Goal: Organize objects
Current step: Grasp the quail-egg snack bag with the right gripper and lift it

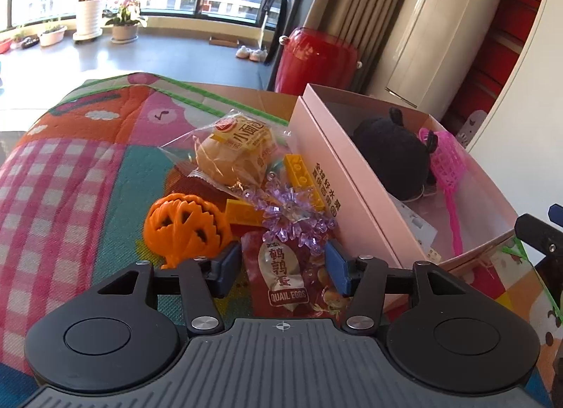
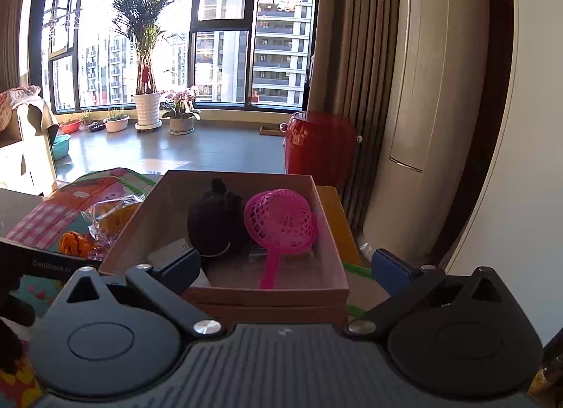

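A pink box (image 1: 352, 193) stands on the colourful mat and holds a black plush toy (image 1: 390, 158) and a pink mesh scoop (image 1: 448, 165). Left of it lie a bread packet (image 1: 234, 153), an orange pumpkin toy (image 1: 186, 225), yellow bricks (image 1: 302, 174), a purple crystal ornament (image 1: 293, 218) and a red quail egg packet (image 1: 288, 274). My left gripper (image 1: 283, 267) is open, its fingers on either side of the quail egg packet. My right gripper (image 2: 285, 271) is open and empty at the box's near wall (image 2: 267, 290); the plush toy (image 2: 214, 221) and scoop (image 2: 279, 221) lie beyond.
The mat (image 1: 70, 169) spreads left. A red drum stool (image 1: 316, 59), curtain and tall white air conditioner (image 1: 447, 28) stand behind the box. Potted plants (image 2: 147, 56) line the window. A corner of the other gripper (image 1: 538, 232) shows at the right edge.
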